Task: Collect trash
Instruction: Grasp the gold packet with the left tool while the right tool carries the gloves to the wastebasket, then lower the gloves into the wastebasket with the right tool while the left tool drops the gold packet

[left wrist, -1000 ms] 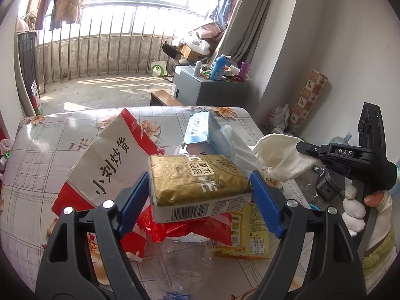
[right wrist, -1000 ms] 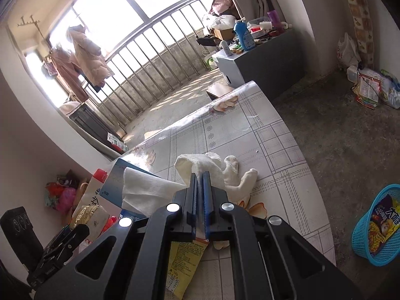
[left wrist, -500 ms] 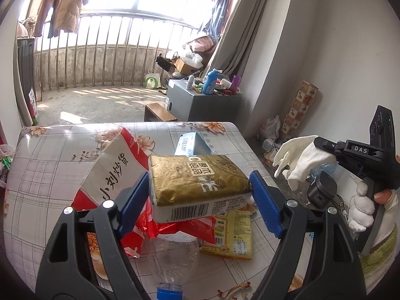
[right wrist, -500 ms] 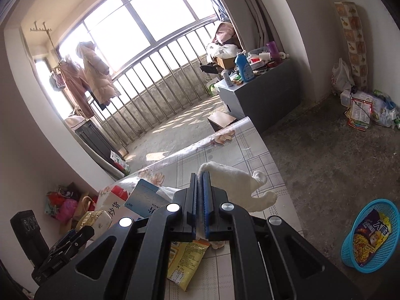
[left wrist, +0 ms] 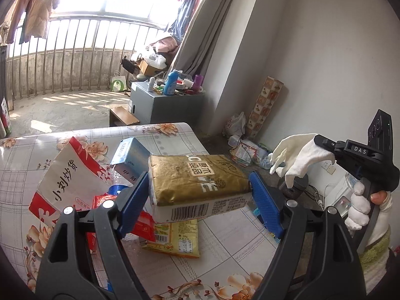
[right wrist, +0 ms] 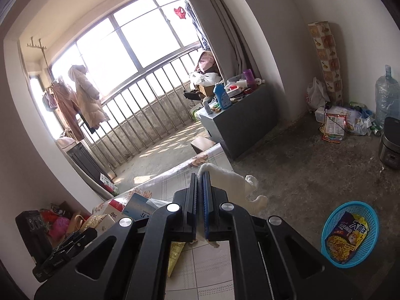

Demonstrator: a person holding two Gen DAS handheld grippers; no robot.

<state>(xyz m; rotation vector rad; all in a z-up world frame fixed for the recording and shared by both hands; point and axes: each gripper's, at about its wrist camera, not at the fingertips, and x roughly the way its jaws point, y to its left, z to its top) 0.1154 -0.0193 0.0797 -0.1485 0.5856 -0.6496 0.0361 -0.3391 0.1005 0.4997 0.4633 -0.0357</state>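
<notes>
My left gripper (left wrist: 200, 195) is shut on a gold and white tissue pack (left wrist: 197, 187), held above the table. My right gripper (right wrist: 200, 182) is shut on a white glove (right wrist: 230, 182), which hangs off its right side; the same glove (left wrist: 297, 155) shows in the left wrist view, held past the table's right edge. On the floral table (left wrist: 220, 262) lie a red and white snack bag (left wrist: 67, 177), a blue box (left wrist: 130, 155) and a yellow packet (left wrist: 175, 237). A blue basket (right wrist: 350, 232) with a snack wrapper stands on the floor at the right.
A grey cabinet (right wrist: 240, 120) with bottles stands beyond the table. A rice cooker (right wrist: 390, 147), bags and a water jug (right wrist: 386, 92) sit along the right wall. A balcony railing (left wrist: 75, 57) lies behind.
The right gripper has lifted the glove off the table and carried it rightward past the table edge. The left gripper has risen slightly with the tissue pack.
</notes>
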